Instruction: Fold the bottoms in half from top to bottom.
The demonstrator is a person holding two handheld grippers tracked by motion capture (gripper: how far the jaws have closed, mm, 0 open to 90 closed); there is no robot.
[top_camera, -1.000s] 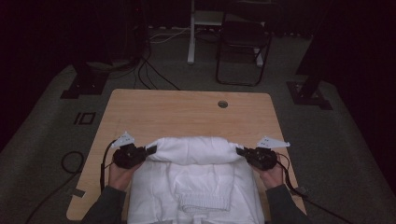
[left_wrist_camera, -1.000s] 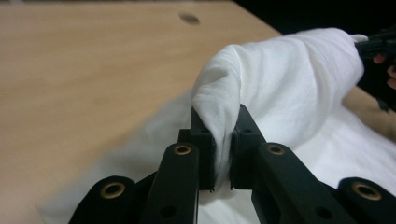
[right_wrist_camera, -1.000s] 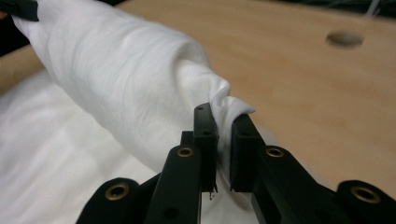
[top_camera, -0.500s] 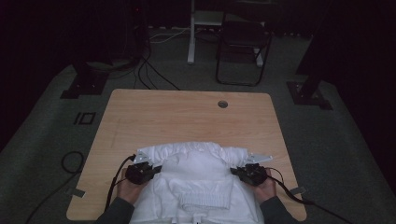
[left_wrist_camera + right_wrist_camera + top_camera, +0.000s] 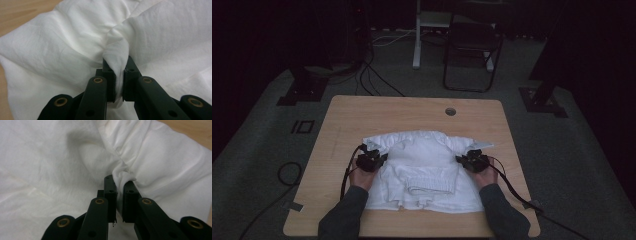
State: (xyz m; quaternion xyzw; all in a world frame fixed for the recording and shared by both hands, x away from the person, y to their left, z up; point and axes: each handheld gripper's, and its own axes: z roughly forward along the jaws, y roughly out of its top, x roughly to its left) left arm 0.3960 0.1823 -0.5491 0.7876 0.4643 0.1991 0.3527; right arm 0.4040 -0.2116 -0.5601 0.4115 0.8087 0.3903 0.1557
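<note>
I am folding a white garment that lies on the near half of the wooden table, between my two forearms. My left gripper is clamped on a pinch of cloth at the garment's left edge, and my right gripper is clamped on a pinch at its right edge; neither has let go. Judging from how the cloth lies, the fold in hand is well along: the far part is doubled over toward me and rests on the layers beneath, and a ribbed hem band lies across the middle of the stack. What I judge is left is to lay the held edge flat, release both pinches, and smooth or fold again, since the near edge looks uneven. The high view gives the overall outline, the doubled layers and both grippers level with each other at either side, but it is too dim and small to show the jaws. The left gripper view supplies that: a bunched ridge of fabric stands pressed between the black jaws of the left gripper. The right gripper view shows the same on its side, a gathered fold nipped at the jaw tips of the right gripper, with bare table at its upper right corner.
</note>
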